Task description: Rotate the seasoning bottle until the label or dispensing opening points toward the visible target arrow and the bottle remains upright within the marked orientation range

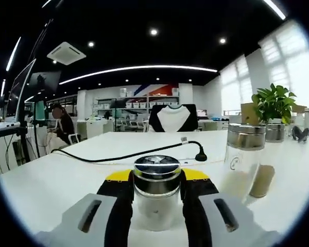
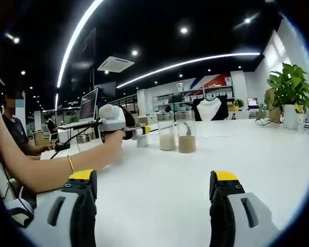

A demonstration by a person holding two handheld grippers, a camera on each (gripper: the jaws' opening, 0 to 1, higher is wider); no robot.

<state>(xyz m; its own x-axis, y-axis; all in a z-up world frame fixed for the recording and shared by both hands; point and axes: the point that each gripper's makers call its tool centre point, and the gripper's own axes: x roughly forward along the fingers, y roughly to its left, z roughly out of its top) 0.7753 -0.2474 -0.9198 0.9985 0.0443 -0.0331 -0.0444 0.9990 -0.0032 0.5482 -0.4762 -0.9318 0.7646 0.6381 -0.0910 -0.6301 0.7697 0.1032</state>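
Left tongs (image 1: 156, 198) clamp upright seasoning bottle (image 1: 156, 191)

A white surface (image 1: 51, 180) carries 3 clear seasoning bottles with metal caps: 1 nearest bottle (image 1: 156, 193) stands upright between the jaws of the left claw (image 1: 156, 206), and 2 more stand side by side to its right, 1 holding pale powder (image 1: 243, 162) and 1 holding brown powder (image 1: 265, 164). A black cable (image 1: 139, 153) with a plug end lies across the surface behind them. A potted green plant (image 1: 274, 105) stands farther back on the right.
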